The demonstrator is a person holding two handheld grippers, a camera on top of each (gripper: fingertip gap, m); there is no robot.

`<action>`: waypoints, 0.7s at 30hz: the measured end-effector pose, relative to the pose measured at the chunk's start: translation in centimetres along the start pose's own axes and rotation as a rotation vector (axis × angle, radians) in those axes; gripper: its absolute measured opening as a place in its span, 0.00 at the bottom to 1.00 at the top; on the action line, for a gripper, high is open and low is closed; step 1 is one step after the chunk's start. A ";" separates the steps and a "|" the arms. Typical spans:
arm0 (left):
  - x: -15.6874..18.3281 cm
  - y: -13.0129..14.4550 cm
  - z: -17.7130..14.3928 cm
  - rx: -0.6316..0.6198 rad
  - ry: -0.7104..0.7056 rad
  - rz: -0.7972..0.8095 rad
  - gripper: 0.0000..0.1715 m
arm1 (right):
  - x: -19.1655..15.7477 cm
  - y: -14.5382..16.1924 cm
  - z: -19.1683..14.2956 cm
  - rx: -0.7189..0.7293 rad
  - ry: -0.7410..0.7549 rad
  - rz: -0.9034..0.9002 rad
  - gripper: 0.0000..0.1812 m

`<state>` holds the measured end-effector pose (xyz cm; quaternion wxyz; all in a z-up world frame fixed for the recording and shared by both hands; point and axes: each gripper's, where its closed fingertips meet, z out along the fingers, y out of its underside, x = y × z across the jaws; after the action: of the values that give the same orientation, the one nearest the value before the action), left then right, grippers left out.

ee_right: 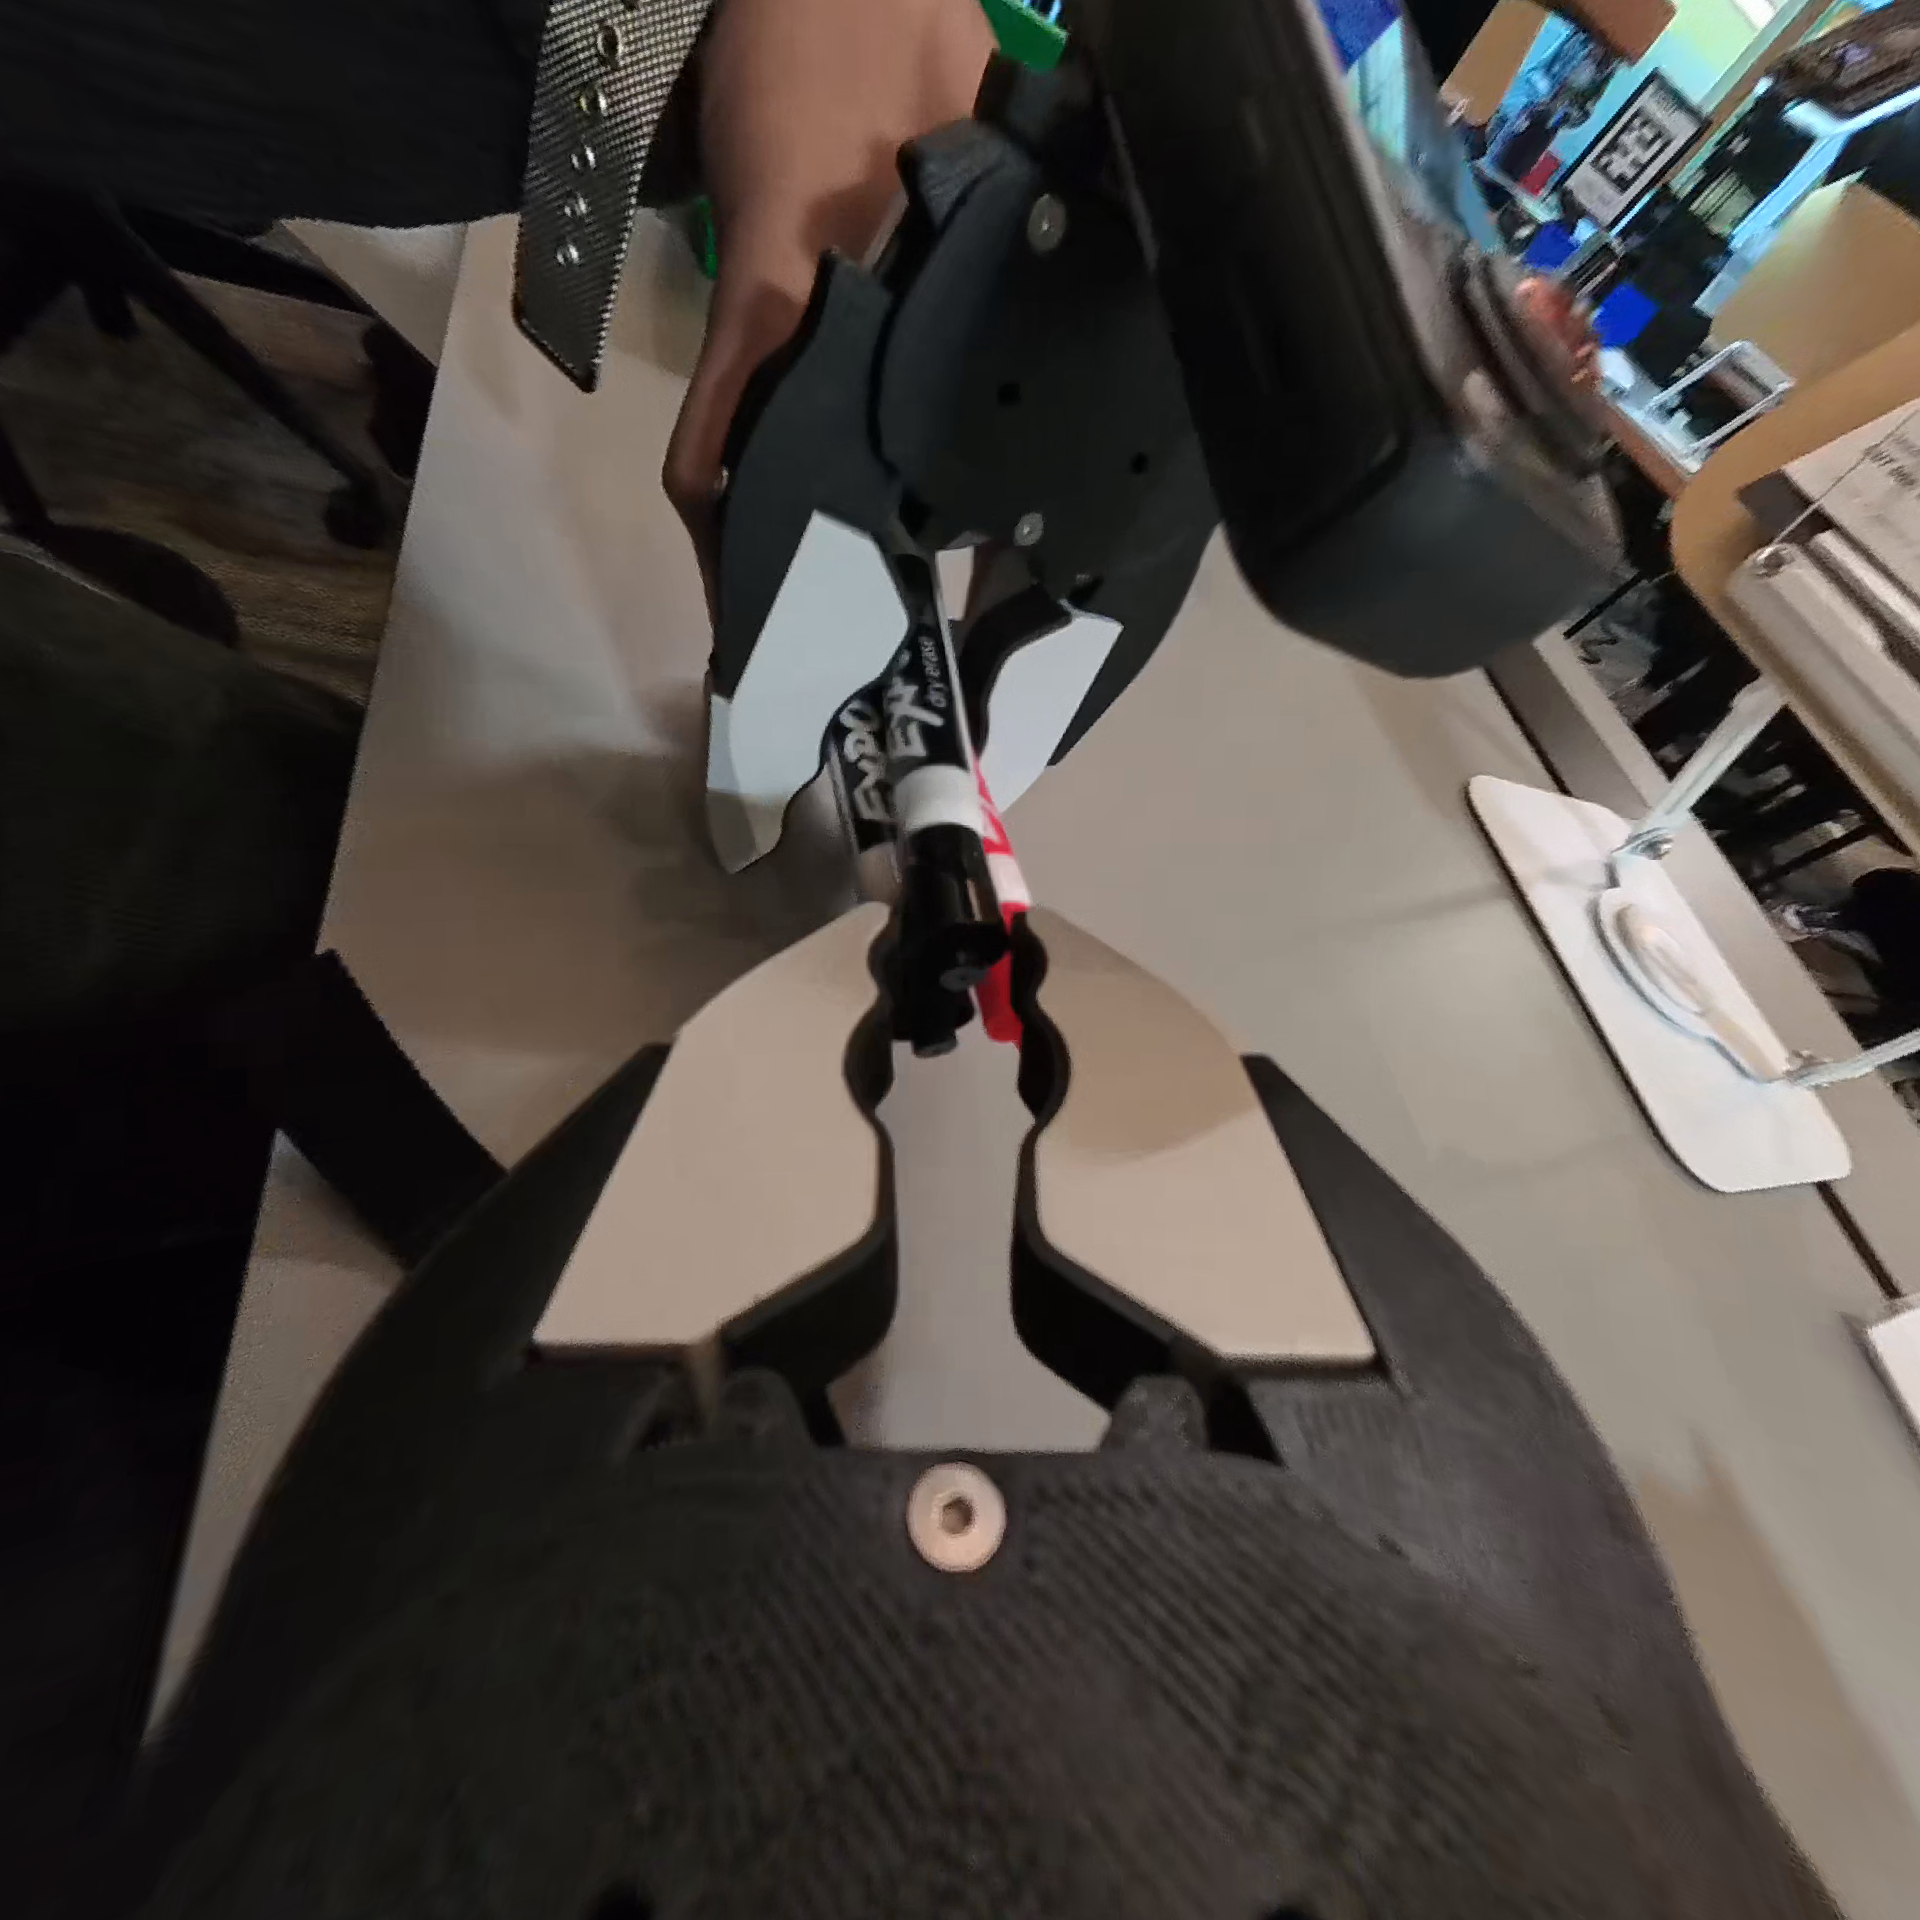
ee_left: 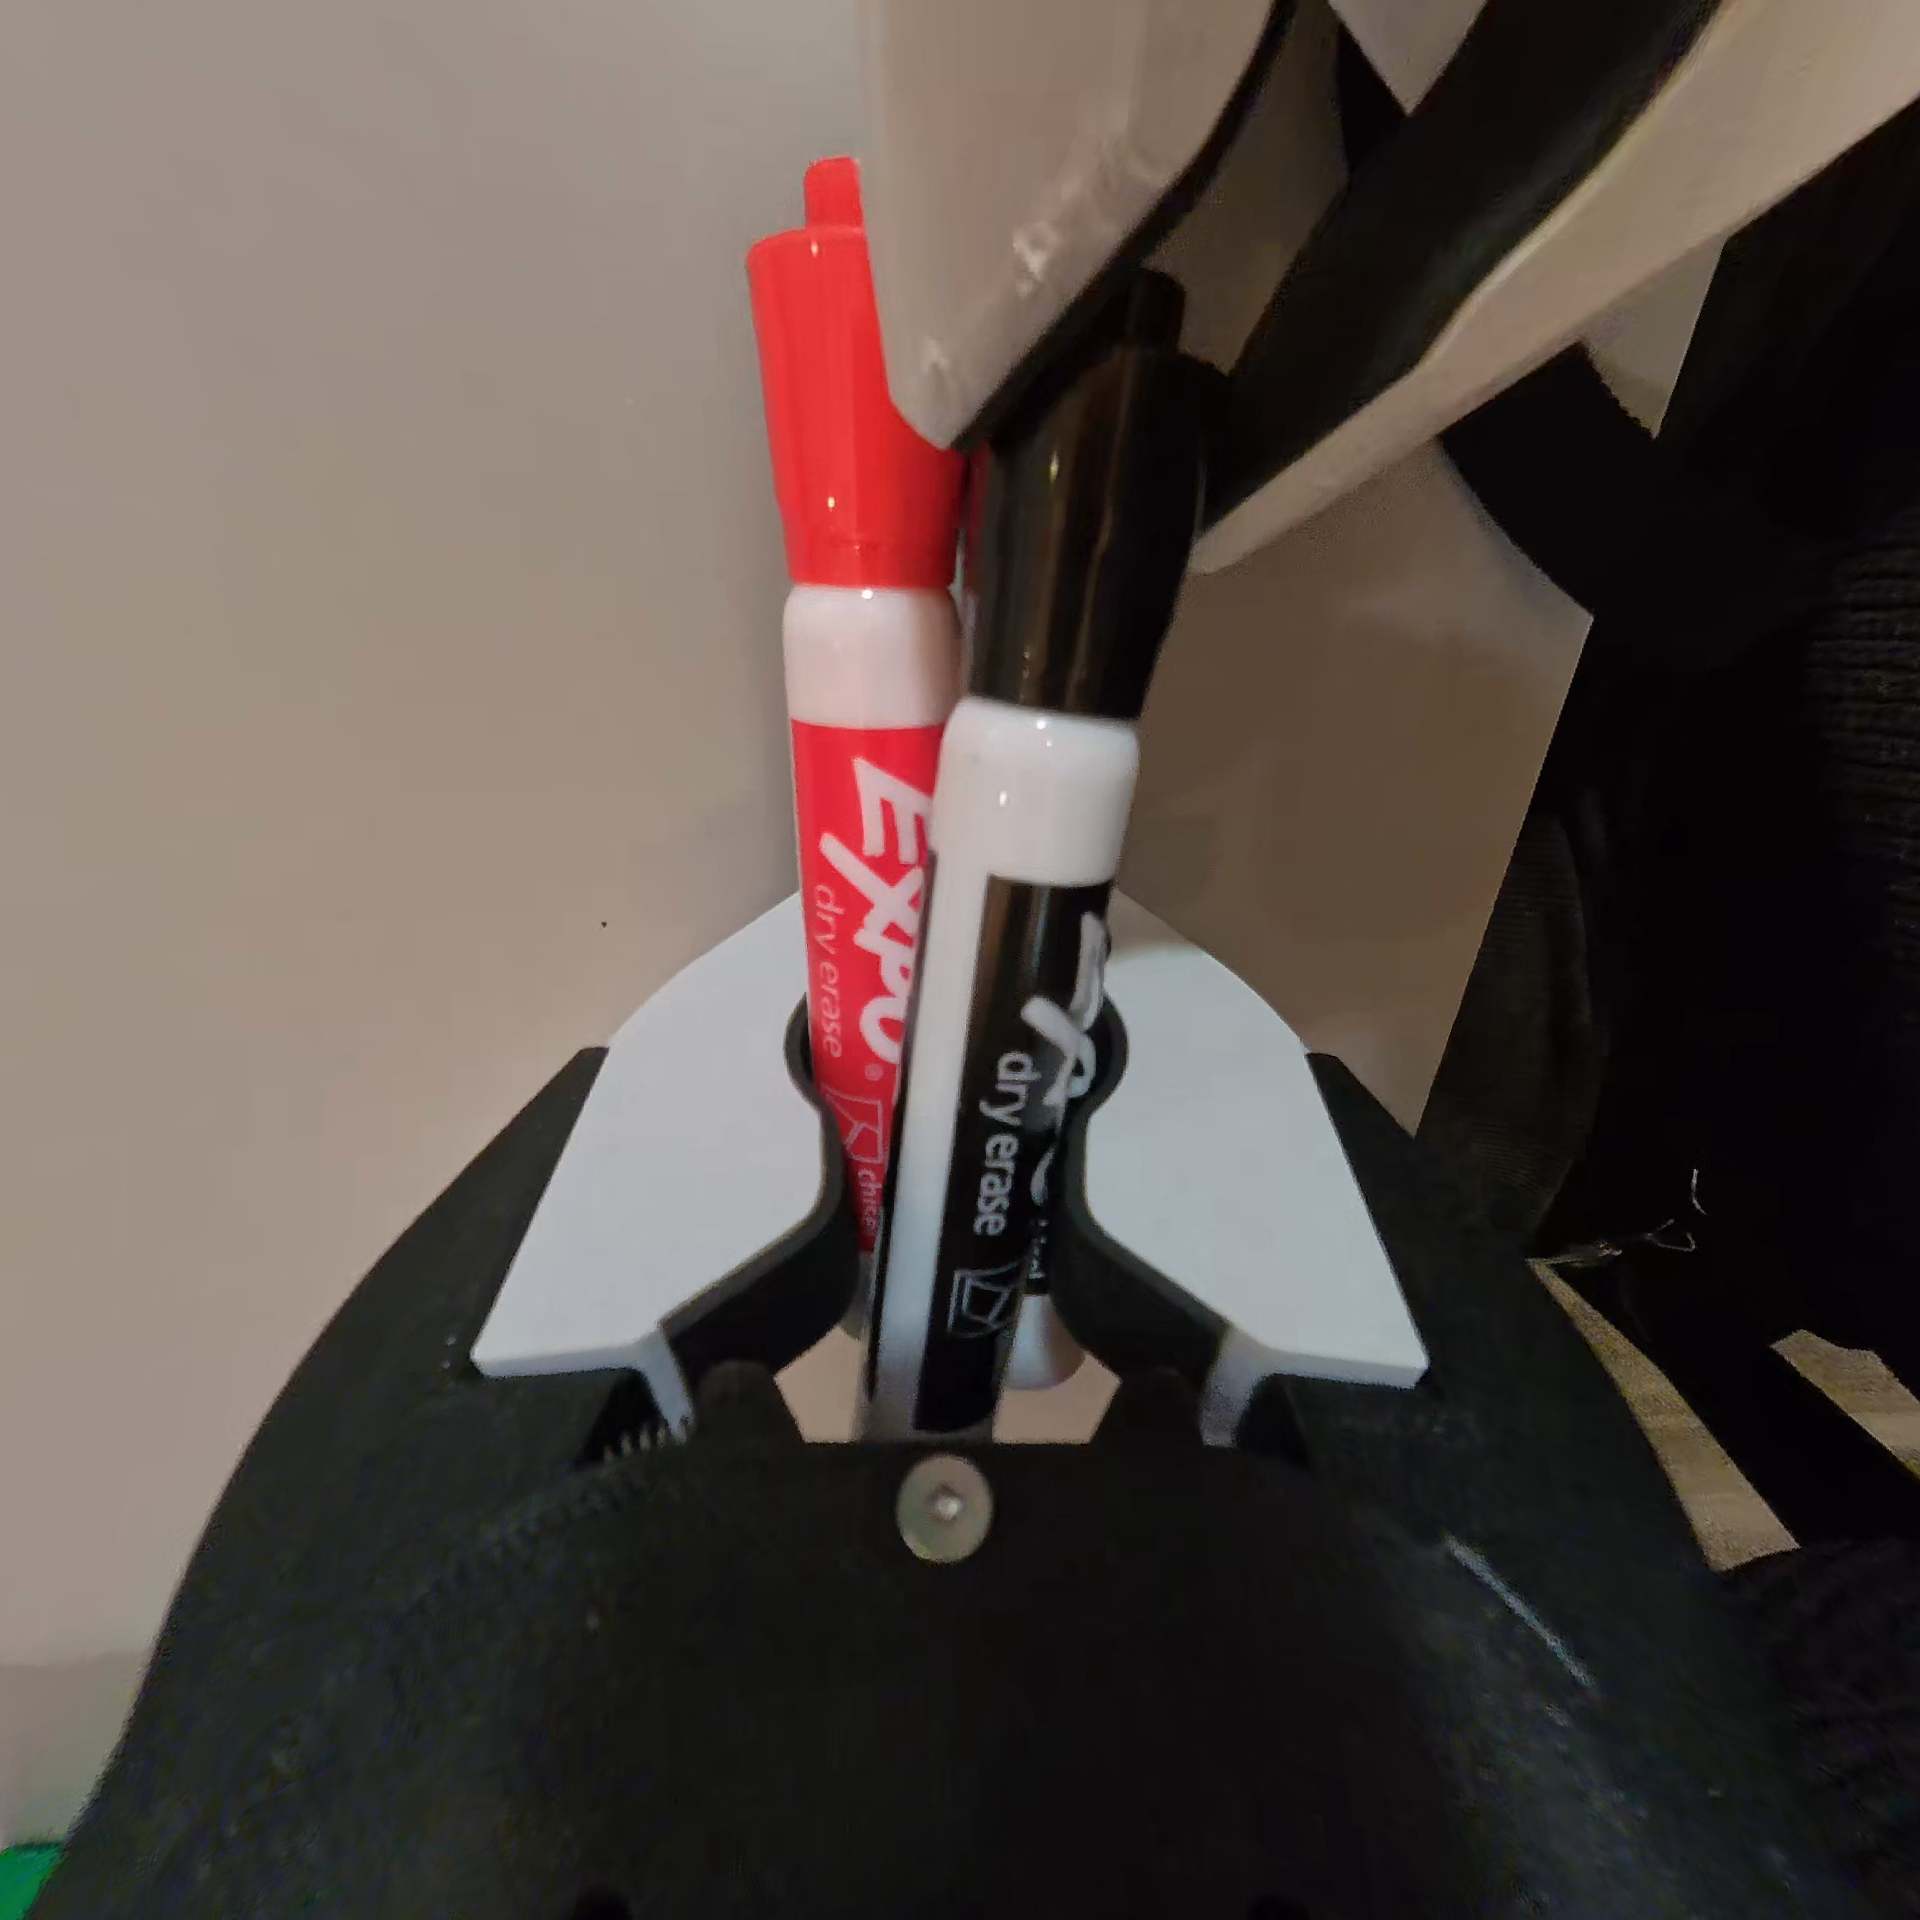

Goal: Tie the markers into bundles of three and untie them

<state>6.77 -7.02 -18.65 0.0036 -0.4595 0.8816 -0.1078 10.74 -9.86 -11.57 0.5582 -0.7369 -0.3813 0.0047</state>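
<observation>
Left gripper [ee_left: 961,1049] clenched on the marker bundle [ee_left: 935,831], right gripper [ee_right: 956,997] closing loosely round the caps — looks mid-bundling, next move needs a band — none visible.

I work over a long pale tabletop [ee_right: 1299,831] with a matte, even surface. To my right on it lies a flat white base plate [ee_right: 1662,997] with rounded corners, carrying a clear stand [ee_right: 1704,790]. Beyond the table's far edge the room runs on, blurred, with tan panels [ee_right: 1829,270] and blue and dark shapes. On my left stands a dark office chair [ee_right: 135,582] over grey-brown flooring [ee_right: 208,436]. My other view faces a plain beige surface [ee_left: 364,623].
</observation>
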 end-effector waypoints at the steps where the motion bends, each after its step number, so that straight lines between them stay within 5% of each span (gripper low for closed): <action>1: 0.0 0.0 0.0 -0.006 -0.005 0.003 0.26 | 0.1 -0.1 0.0 0.006 0.000 -0.004 0.11; 21: 0.0 0.1 0.0 0.028 0.007 0.018 0.26 | 0.9 0.5 -0.9 -0.011 -0.048 0.007 0.15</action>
<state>6.70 -7.02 -18.64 0.0079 -0.4510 0.8841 -0.1220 12.05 -10.16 -11.31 0.5449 -0.7408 -0.3921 0.0223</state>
